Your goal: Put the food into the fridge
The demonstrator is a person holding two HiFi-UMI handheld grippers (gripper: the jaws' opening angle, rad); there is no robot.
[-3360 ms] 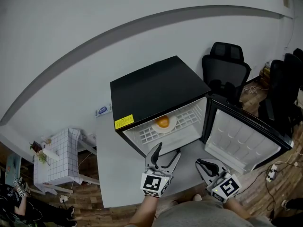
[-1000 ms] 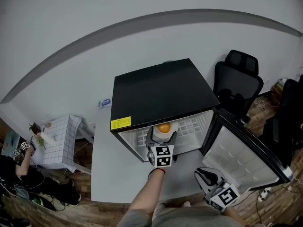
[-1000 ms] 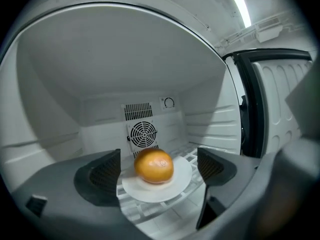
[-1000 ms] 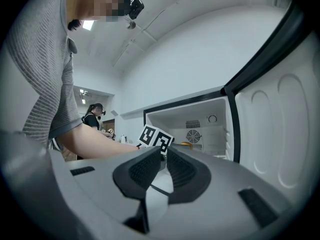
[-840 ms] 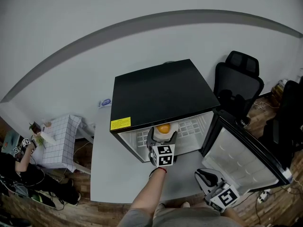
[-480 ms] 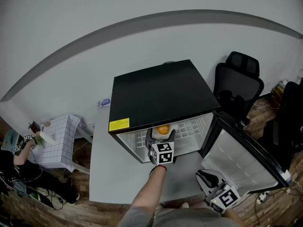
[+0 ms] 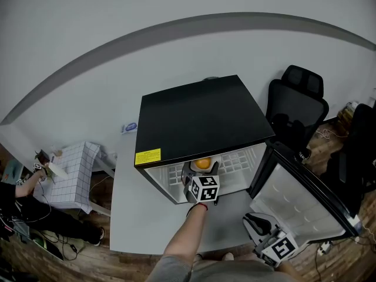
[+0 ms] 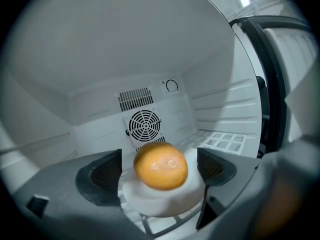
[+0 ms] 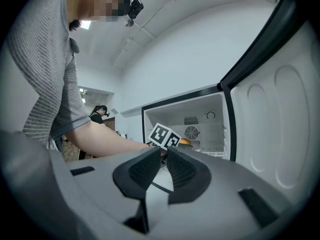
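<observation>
An orange [image 8: 160, 165] lies on a small white plate [image 8: 165, 204] on the wire shelf inside the black mini fridge [image 7: 200, 116]. My left gripper [image 8: 160, 168] reaches into the fridge mouth with its jaws spread, one on each side of the plate's near rim; whether they touch it I cannot tell. From the head view its marker cube [image 7: 202, 188] sits just below the orange [image 7: 201, 164]. My right gripper [image 7: 254, 219] hangs low at the right, shut and holding nothing, below the open fridge door [image 7: 299, 198]. The right gripper [image 9: 161, 160] view looks into the fridge past my left arm.
The fridge stands on a grey surface [image 7: 141, 216]. Black office chairs [image 7: 299, 98] stand behind the open door at the right. A small table with a checked cloth [image 7: 73, 169] and a person [image 7: 12, 195] are at the far left. A fan grille [image 8: 144, 125] marks the fridge's back wall.
My left gripper went from outside the fridge to its mouth and has edged a little deeper over the last second. The right gripper stayed low and shut.
</observation>
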